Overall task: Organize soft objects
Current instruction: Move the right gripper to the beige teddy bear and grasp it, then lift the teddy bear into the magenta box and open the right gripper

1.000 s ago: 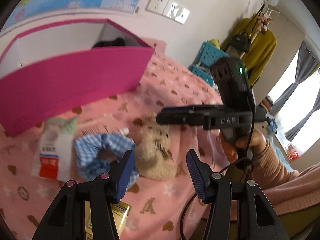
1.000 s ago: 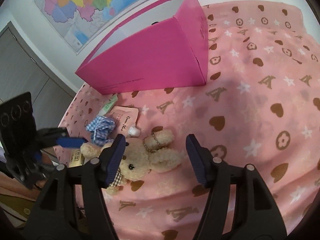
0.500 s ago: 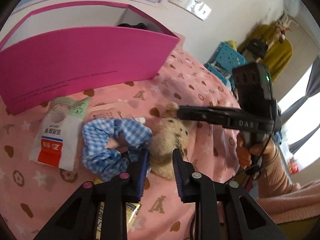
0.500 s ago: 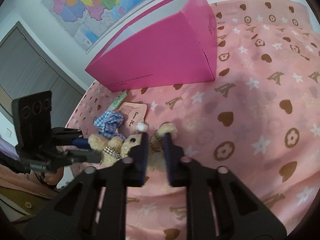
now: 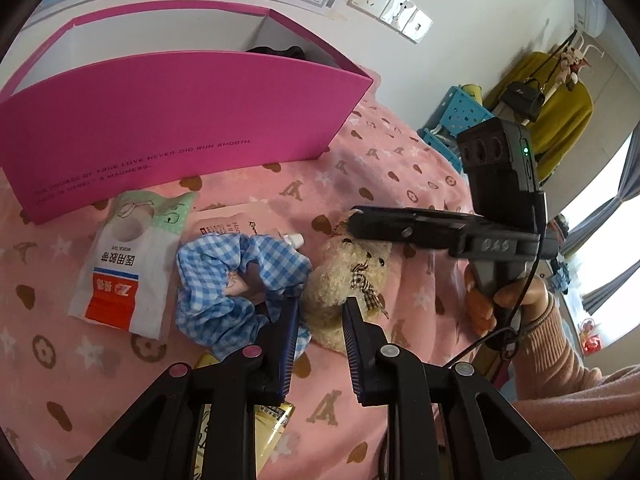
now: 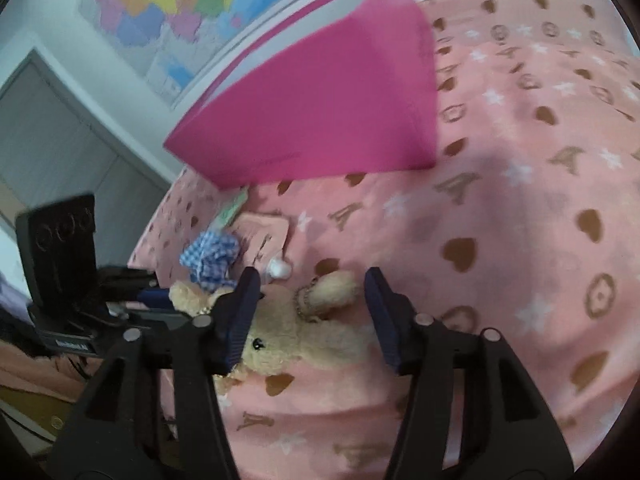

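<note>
A tan teddy bear (image 5: pixel 352 268) lies on the pink blanket, also seen in the right wrist view (image 6: pixel 296 332). A blue checked scrunchie (image 5: pixel 236 276) lies just left of it, also in the right wrist view (image 6: pixel 212 254). My left gripper (image 5: pixel 320 320) is narrowly closed around the bear's lower body beside the scrunchie. My right gripper (image 6: pixel 310 308) is open over the bear's head and arm, and it shows in the left wrist view (image 5: pixel 460 232). An open pink box (image 5: pixel 168 120) stands behind, also in the right wrist view (image 6: pixel 320 108).
A white and orange medical tape packet (image 5: pixel 128 264) and a pink sachet (image 5: pixel 236 220) lie in front of the box. A gold packet (image 5: pixel 268 428) lies under my left gripper. The patterned pink blanket (image 6: pixel 520 200) stretches to the right.
My left gripper closed from open and moved onto the bear's lower body. My right gripper closed near the bear half a second ago and is open again now.
</note>
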Demonstrator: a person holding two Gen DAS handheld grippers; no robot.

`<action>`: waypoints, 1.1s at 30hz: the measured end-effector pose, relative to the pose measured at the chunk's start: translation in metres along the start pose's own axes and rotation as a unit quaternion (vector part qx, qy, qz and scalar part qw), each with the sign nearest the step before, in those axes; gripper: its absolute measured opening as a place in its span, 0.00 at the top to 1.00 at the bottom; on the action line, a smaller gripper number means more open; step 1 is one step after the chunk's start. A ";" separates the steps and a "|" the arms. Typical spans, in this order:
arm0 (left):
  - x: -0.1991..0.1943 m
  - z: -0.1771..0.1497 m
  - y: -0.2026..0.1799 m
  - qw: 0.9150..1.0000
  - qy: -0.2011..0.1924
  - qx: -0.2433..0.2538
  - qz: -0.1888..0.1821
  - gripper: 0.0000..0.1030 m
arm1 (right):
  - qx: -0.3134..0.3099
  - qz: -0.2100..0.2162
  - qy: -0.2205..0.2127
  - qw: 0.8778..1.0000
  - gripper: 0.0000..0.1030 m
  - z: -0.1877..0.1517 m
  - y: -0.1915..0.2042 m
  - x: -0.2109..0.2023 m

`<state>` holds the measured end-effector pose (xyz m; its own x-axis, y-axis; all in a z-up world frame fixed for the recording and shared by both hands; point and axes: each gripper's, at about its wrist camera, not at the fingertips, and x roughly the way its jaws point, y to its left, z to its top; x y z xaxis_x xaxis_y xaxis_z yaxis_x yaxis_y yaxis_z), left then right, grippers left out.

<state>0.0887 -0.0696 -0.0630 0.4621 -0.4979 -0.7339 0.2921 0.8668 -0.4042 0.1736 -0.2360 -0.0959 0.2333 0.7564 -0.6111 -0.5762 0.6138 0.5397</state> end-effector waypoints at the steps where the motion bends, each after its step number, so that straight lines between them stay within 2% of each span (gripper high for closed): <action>1: 0.000 0.000 0.000 1.000 -0.001 0.000 0.000 0.79 | -0.002 0.001 0.000 1.000 0.65 0.000 0.001 0.000; 2: -0.001 0.000 0.000 1.000 -0.001 -0.002 -0.002 0.79 | -0.004 -0.005 0.000 1.000 0.84 -0.001 0.002 -0.001; 3: -0.002 0.000 0.001 1.000 -0.003 -0.003 -0.002 0.79 | -0.001 -0.011 -0.002 1.000 0.85 -0.001 0.001 -0.003; 5: -0.004 -0.001 0.001 1.000 -0.006 -0.004 -0.007 0.79 | 0.002 -0.004 -0.012 1.000 0.85 -0.003 0.002 -0.011; 7: -0.009 0.000 0.000 1.000 -0.013 -0.006 -0.027 0.79 | -0.005 -0.009 -0.022 1.000 0.85 -0.004 0.008 -0.020; 14: -0.024 0.008 -0.008 0.999 -0.036 0.000 -0.040 0.79 | -0.025 -0.010 -0.077 0.997 0.86 0.009 0.033 -0.056; 22: -0.054 0.034 -0.010 0.996 -0.085 0.017 -0.022 0.79 | -0.055 -0.008 -0.118 0.991 0.86 0.038 0.060 -0.073; 33: -0.078 0.100 0.001 0.989 -0.142 0.039 0.017 0.79 | -0.078 -0.012 -0.164 0.983 0.86 0.104 0.071 -0.082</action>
<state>0.1373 -0.0329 0.0483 0.6856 -0.4653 -0.5598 0.3307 0.8842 -0.3299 0.1947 -0.2309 0.0531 0.4729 0.7903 -0.3895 -0.6743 0.6092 0.4174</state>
